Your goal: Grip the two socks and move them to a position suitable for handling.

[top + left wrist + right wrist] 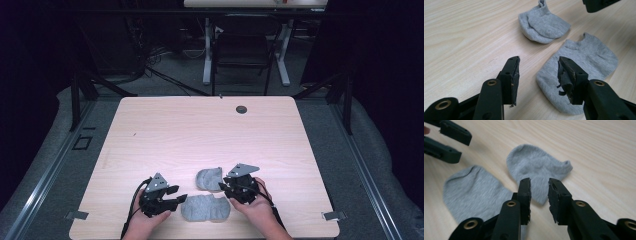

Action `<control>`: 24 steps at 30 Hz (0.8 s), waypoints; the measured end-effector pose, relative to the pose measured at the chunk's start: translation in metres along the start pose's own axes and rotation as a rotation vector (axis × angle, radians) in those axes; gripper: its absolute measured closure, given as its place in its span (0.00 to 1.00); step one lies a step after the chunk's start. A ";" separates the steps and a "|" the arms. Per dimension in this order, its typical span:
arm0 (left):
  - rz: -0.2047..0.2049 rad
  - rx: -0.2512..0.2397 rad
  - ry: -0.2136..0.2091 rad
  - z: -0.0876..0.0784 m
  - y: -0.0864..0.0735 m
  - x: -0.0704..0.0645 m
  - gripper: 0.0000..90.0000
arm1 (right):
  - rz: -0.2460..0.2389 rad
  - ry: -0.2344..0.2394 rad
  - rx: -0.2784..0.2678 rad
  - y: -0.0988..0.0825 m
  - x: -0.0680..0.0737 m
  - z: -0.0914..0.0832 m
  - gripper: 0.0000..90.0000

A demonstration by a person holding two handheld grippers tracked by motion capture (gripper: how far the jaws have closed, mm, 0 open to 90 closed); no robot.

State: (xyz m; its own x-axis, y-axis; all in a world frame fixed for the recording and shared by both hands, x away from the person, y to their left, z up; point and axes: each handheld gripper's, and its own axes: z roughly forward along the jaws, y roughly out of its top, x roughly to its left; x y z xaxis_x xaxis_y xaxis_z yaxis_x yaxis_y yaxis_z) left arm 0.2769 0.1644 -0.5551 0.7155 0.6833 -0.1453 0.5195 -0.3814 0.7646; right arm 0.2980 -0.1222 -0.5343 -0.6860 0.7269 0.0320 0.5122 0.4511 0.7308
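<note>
Two grey ankle socks on the pale wooden bench (165, 130), close to its near edge and between the two tools. Nearer sock (205, 208) laid out flat and full length, spread wide, likely so that an edge or the cuff can be picked cleanly. Farther sock (209, 179) smaller in outline, doubled over on itself with the cuff sticking up at one end; just beyond the flat one and a little right, the two nearly touching.

Left tool (172, 195) hovering low at the left end of the flat sock, jaws spread wide with nothing between them; in the left gripper view one pad hangs over bare wood, the other over the sock's edge, pads clear of the cloth. Seemingly lined up to straddle that end.

Right tool (226, 186) at the right side of the folded sock, jaws parted by a narrower gap, also empty; in the right gripper view aimed down at the sock's near edge without pinching it.

Judged from the layout: one tool per sock end, probably to bring the pair together or fold it. Neither sock lifted.
</note>
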 end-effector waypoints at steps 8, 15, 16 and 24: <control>-0.015 -0.007 0.010 -0.002 0.000 0.005 0.58 | -0.010 0.004 0.040 0.014 0.003 0.029 0.80; -0.025 -0.008 0.025 -0.004 -0.001 0.011 0.59 | -0.009 0.024 0.052 0.019 0.017 0.053 0.79; -0.029 -0.010 0.028 -0.004 -0.001 0.012 0.59 | -0.014 0.025 0.060 0.019 0.018 0.055 0.79; -0.032 -0.017 0.036 -0.005 -0.002 0.015 0.59 | -0.017 0.001 0.111 0.018 0.023 0.071 0.84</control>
State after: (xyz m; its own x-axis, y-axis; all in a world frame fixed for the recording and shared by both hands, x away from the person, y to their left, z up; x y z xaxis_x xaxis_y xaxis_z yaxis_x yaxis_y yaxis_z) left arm 0.2842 0.1785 -0.5552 0.6812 0.7172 -0.1469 0.5333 -0.3486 0.7708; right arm 0.3280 -0.0609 -0.5686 -0.6956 0.7182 0.0205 0.5541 0.5181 0.6516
